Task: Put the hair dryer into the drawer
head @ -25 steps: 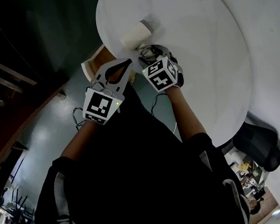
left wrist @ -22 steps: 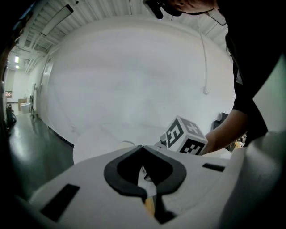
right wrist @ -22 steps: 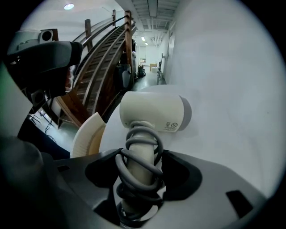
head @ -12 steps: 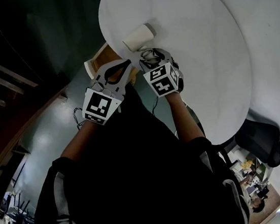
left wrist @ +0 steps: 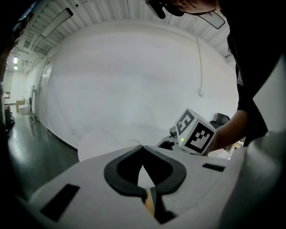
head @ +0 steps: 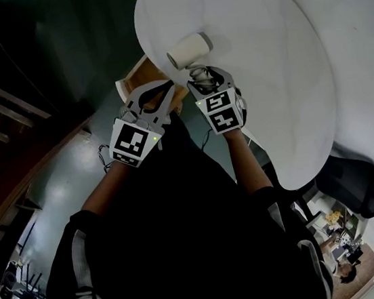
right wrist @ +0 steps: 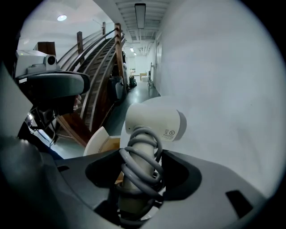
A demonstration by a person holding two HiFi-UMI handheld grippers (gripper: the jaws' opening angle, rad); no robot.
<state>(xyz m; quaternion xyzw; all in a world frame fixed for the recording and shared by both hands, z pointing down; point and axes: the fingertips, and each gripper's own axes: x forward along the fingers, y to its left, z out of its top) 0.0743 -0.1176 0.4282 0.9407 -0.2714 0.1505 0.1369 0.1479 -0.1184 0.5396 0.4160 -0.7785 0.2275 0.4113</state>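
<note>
As its own view shows best, right tool (right wrist: 140,157) clasps cord-wrapped hair dryer (right wrist: 154,123).

The hair dryer's (right wrist: 152,123) lower handle is buried between the right hand-held gripper's (right wrist: 142,157) jaws, and its label print is too small to read. In the head view the left hand-held gripper (head: 167,88) covers most of the drawer (head: 135,75) (only a wooden corner shows). The tabletop (head: 265,67) runs off the top edge.
</note>
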